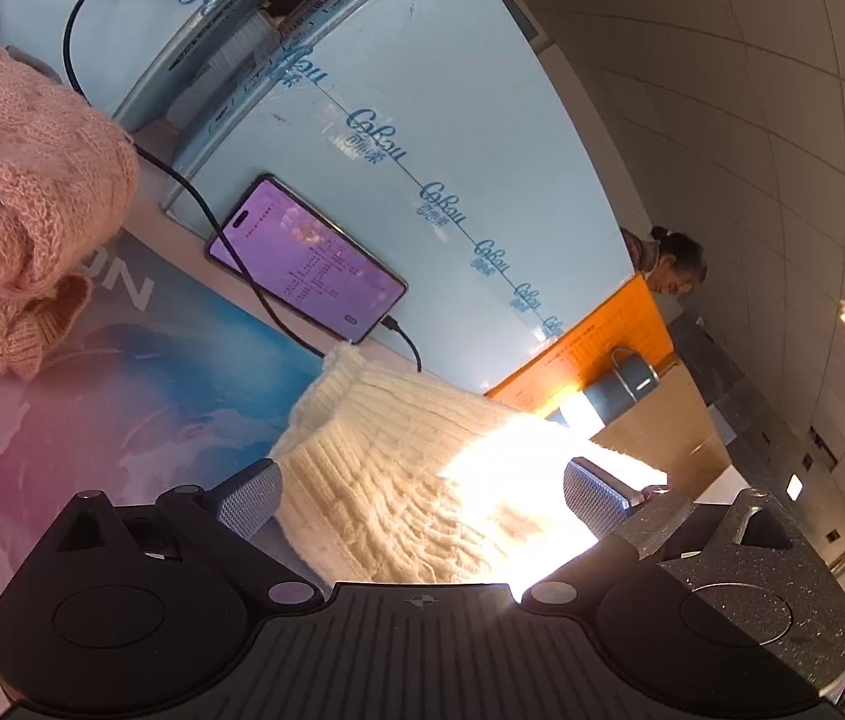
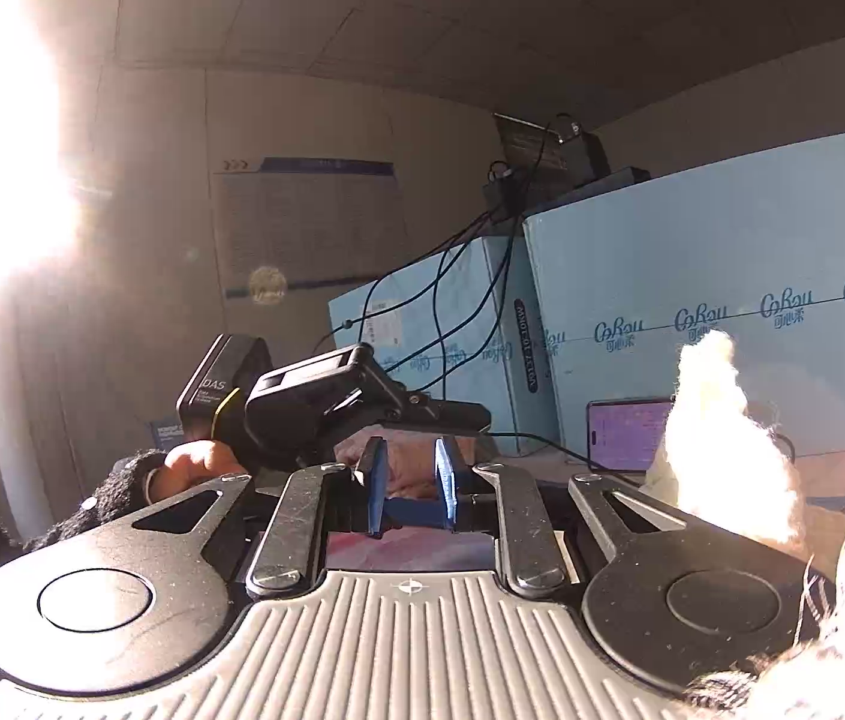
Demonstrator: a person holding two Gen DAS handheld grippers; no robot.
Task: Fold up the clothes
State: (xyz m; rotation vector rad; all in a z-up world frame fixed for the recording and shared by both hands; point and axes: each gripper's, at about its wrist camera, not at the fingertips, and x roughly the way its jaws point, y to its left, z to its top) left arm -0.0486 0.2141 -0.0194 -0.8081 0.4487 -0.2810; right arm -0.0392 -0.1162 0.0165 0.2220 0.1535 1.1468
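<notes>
Cream knit between the open left gripper's fingers, fold not yet begun

The left gripper [image 1: 422, 495] stands wide open, its two grey pads either side of a cream ribbed sweater [image 1: 422, 480] that lies on the printed tabletop [image 1: 122, 420]; the pads do not look closed on the cloth, though glare washes out the right part. A pink knit [image 1: 14, 198] sits bunched at the far left, beside a lit phone [image 1: 308, 258] with its cable, before pale blue boxes [image 1: 452, 120]. The right gripper [image 2: 410, 486] is held up off the cloth, its blue fingers apart with nothing between them, the other handheld unit ahead of it. This looks like the reach for a first hold. The next move likely calls for pinching one hem edge cleanly, without gathering extra layers.
</notes>
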